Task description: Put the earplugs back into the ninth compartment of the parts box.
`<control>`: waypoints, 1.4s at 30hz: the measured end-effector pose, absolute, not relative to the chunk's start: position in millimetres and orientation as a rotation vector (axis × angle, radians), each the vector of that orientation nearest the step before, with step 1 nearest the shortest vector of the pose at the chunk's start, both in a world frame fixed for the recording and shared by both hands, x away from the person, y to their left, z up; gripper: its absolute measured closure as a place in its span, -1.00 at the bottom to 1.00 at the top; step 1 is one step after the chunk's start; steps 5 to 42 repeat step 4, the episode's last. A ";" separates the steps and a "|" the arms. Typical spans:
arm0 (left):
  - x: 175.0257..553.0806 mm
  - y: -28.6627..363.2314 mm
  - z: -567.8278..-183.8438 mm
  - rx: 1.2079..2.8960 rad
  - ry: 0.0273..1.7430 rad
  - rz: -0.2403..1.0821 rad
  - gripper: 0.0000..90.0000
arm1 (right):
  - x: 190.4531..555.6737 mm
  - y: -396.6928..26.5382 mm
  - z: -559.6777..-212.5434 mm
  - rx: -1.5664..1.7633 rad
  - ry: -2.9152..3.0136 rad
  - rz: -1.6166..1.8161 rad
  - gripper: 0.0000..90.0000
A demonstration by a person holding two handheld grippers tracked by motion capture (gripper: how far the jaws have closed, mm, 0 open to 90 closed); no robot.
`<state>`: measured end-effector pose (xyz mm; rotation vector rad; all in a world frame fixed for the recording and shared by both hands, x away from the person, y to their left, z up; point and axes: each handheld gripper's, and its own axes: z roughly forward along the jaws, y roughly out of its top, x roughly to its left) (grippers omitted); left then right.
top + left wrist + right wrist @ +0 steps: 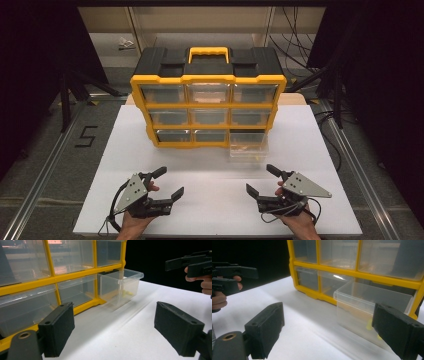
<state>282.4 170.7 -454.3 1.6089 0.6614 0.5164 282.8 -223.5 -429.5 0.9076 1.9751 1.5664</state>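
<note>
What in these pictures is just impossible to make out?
- Small yellow items in the pulled-out drawer: blurred through clear plastic in the left gripper view; partly behind a jaw in the right gripper view.
- Contents of the organizer's closed drawers: glare in the high view.
- Its back: hidden by its body.

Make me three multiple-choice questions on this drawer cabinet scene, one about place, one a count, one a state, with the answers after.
1. Which drawer of the organizer is pulled out?
A. top left
B. middle
C. bottom right

2. How many drawer slots does it have?
A. six
B. nine
C. twelve

3. How do both grippers stand?
A. open
B. shut on a drawer
C. shut, holding nothing

C: the open drawer juts onto the white tabletop at bottom right.
B: three rows of three.
A: the left gripper and right gripper have jaws apart, nothing between.
</note>
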 end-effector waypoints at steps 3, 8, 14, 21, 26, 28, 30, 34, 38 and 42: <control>282.6 170.7 -454.4 1.608 0.662 0.515 -0.64 | 283.4 -223.4 -430.1 0.911 1.976 1.566 -0.74; 282.7 170.7 -454.4 1.609 0.662 0.515 -0.64 | 283.4 -223.3 -430.2 0.910 1.975 1.567 -0.74; 282.7 170.7 -454.4 1.609 0.662 0.515 -0.64 | 283.4 -223.3 -430.2 0.910 1.975 1.567 -0.74; 282.7 170.7 -454.4 1.609 0.662 0.515 -0.64 | 283.4 -223.3 -430.2 0.910 1.975 1.567 -0.74; 282.7 170.7 -454.4 1.609 0.662 0.515 -0.64 | 283.4 -223.3 -430.2 0.910 1.975 1.567 -0.74; 282.7 170.7 -454.4 1.609 0.662 0.515 -0.64 | 283.4 -223.3 -430.2 0.910 1.975 1.567 -0.74; 282.7 170.7 -454.4 1.609 0.662 0.515 -0.64 | 283.4 -223.3 -430.2 0.910 1.975 1.567 -0.74; 282.7 170.7 -454.4 1.609 0.662 0.515 -0.64 | 283.4 -223.3 -430.2 0.910 1.975 1.567 -0.74; 282.7 170.7 -454.4 1.609 0.662 0.515 -0.64 | 283.4 -223.3 -430.2 0.910 1.975 1.567 -0.74; 282.7 170.7 -454.4 1.609 0.662 0.515 -0.64 | 283.4 -223.3 -430.2 0.910 1.975 1.567 -0.74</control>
